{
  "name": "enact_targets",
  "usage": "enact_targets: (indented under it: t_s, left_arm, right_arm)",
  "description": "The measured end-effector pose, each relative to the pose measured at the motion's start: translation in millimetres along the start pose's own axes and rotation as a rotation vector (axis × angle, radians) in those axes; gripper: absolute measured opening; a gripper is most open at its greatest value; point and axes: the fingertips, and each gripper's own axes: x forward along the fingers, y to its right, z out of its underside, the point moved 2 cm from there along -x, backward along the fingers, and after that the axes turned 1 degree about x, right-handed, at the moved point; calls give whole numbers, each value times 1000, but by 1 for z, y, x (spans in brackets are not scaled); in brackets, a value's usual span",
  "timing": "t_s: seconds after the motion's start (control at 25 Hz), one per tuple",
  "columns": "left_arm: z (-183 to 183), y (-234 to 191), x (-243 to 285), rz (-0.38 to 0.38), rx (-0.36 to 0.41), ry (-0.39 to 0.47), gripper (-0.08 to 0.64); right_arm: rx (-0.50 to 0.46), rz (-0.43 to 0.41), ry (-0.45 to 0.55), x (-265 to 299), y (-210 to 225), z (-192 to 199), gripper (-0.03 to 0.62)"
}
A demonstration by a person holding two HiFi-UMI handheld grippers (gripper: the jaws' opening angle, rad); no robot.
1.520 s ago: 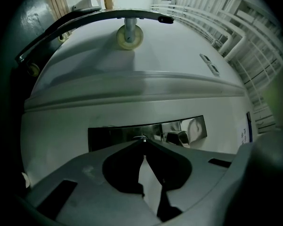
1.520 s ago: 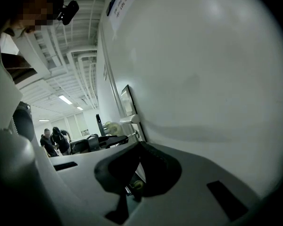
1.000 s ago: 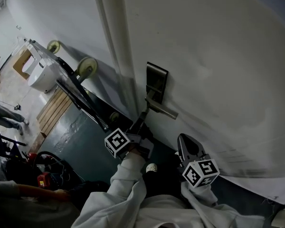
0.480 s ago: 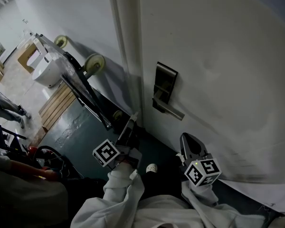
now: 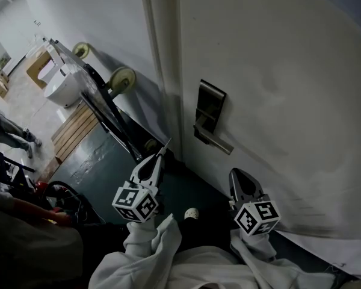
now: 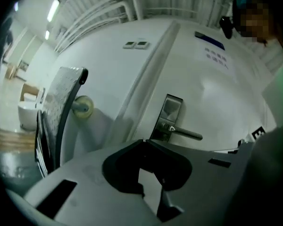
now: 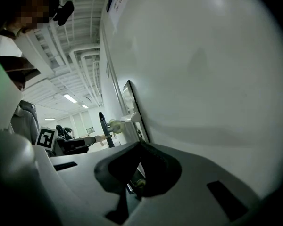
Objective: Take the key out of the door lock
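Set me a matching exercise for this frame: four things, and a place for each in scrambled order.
1 left claw
2 right claw
3 lever handle
4 pale wheel

A on the lock plate
B against the wall, left of the door frame
C at the door frame, left of the lever
D below the lever handle's free end

Pairs: 1-C, 2-D, 3-A, 4-B

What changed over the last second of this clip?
The left gripper pulled back from the lock plate, down and to the left, jaws shut; nothing can be made out between them. The right gripper and the door handle stayed put.
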Motion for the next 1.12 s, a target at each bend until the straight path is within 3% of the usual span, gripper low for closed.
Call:
enact_targets:
  t_s: [0.12,0.28,0.64,1.12]
  left_arm:
    - [0,9,1,-11,124,-14,25]
    - [2,14,0,-15,185,-28,25]
    - [8,16,-11,-14,222,-49,25]
    - [14,21,-19,15,200,-68,25]
  right_arm:
    - [7,-4,-9,0,4,1,52]
    - [5,-9,-17,0,4,2,52]
    - [-10,20,-14,-5,7,8,52]
    - [-33,35,2,-9,5,6,52]
